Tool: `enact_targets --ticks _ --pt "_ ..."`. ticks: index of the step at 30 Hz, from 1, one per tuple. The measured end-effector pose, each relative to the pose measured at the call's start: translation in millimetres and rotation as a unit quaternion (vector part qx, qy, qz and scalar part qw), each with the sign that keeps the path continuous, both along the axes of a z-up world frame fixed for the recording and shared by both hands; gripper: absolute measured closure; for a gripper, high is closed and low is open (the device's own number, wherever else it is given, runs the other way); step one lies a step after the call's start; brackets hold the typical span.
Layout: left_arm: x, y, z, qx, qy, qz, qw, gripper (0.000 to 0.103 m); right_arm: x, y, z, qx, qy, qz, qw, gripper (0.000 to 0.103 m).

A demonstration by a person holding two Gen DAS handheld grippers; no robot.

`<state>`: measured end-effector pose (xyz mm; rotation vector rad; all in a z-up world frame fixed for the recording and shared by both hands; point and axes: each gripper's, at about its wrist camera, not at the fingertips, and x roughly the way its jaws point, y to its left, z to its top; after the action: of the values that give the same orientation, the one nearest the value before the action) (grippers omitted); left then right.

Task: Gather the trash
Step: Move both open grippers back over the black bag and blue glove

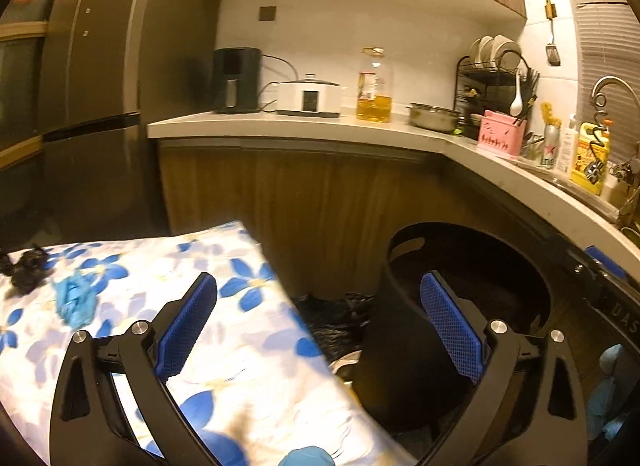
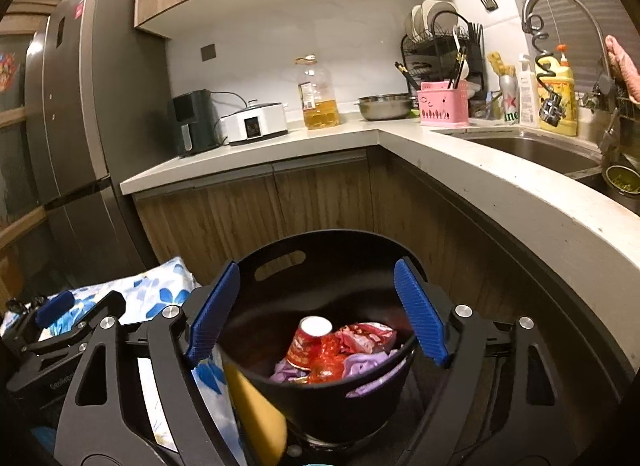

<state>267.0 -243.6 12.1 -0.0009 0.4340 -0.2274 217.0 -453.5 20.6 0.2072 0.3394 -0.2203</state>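
Note:
A black round bin (image 2: 276,266) stands on the floor in the corner under the counter. It holds a red paper cup (image 2: 310,340), a red wrapper (image 2: 362,336) and purple gloves (image 2: 370,362). My right gripper (image 2: 316,268) hangs open over the bin's mouth with nothing between its fingers. A blurred yellow thing (image 2: 256,406) shows beside the bin's near left wall. My left gripper (image 1: 318,282) is open and empty, between the bin (image 1: 404,330) and a blue-flowered cloth (image 1: 168,278). A crumpled blue glove (image 1: 74,300) and a black crumpled scrap (image 1: 26,270) lie on that cloth.
A black plastic bag (image 1: 340,318) lies on the floor between cloth and bin. The L-shaped counter (image 2: 460,169) carries an oil bottle (image 2: 318,93), a steel bowl (image 2: 384,105), a pink caddy (image 2: 442,103) and a sink (image 2: 532,149). A fridge (image 2: 76,117) stands left.

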Motion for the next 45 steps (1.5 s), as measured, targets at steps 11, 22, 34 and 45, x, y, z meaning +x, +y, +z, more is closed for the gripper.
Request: enact_targets --ticks 11,22,34,45 --pt "-27 44 4 -0.009 0.001 0.036 0.9993 0.006 -21 33 7 0.000 -0.001 0.007 1.000 0.022" --pt "-48 90 6 -0.012 -0.006 0.070 0.9975 0.006 -29 83 8 -0.006 0.000 0.039 0.999 0.022" --pt "-58 179 -10 -0.001 0.003 0.149 0.9889 0.006 -10 162 -11 -0.003 0.018 0.106 0.994 0.022" --pt "-55 263 -12 0.021 -0.010 0.226 0.9739 0.006 31 267 -33 0.002 0.042 0.194 0.980 0.022"
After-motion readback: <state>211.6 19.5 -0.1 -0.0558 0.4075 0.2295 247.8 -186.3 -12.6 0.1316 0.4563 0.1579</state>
